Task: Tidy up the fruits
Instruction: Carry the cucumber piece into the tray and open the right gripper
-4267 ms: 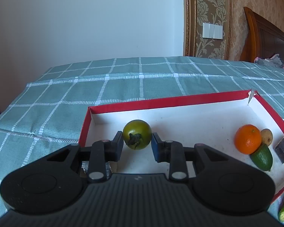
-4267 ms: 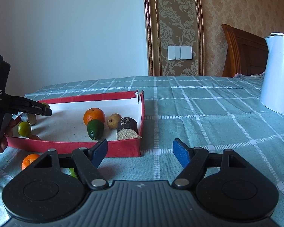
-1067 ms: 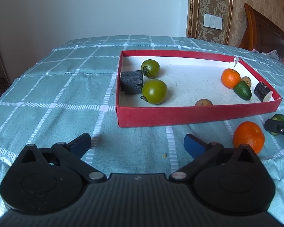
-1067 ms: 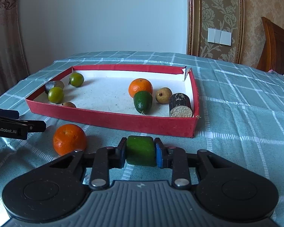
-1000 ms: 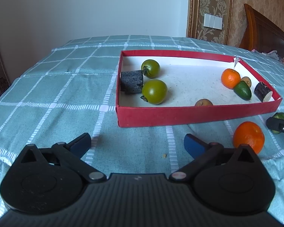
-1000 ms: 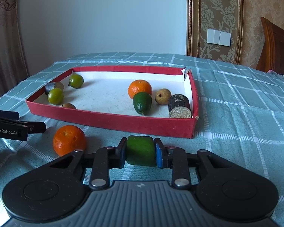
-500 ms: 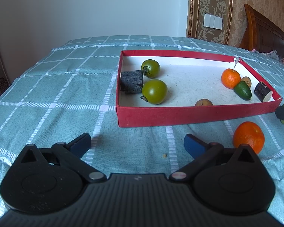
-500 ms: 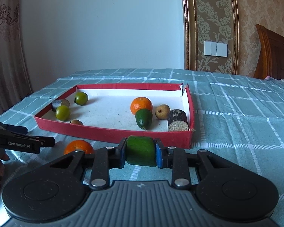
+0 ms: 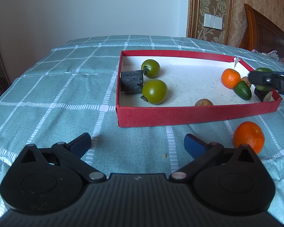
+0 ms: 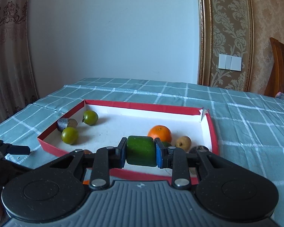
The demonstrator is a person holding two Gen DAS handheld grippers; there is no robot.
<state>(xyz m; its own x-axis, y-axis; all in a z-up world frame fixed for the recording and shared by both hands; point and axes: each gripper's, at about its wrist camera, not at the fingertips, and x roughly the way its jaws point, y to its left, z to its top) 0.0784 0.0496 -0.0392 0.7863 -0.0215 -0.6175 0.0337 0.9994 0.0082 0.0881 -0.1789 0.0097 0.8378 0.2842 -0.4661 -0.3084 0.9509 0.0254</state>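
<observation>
My right gripper is shut on a green fruit and holds it above the near right part of the red box; it shows in the left wrist view too. The box holds two green tomatoes, a dark cylinder, an orange, a green avocado-like fruit, small brown fruits and a cut dark log piece. My left gripper is open and empty above the cloth in front of the box. A loose orange lies on the cloth by its right finger.
A teal checked cloth covers the table. The wall, a light switch and a wooden headboard stand behind. My left gripper's tip shows at the left of the right wrist view.
My right gripper has lifted the green fruit and carried it forward over the box's near right corner. The left gripper has stayed open and still.
</observation>
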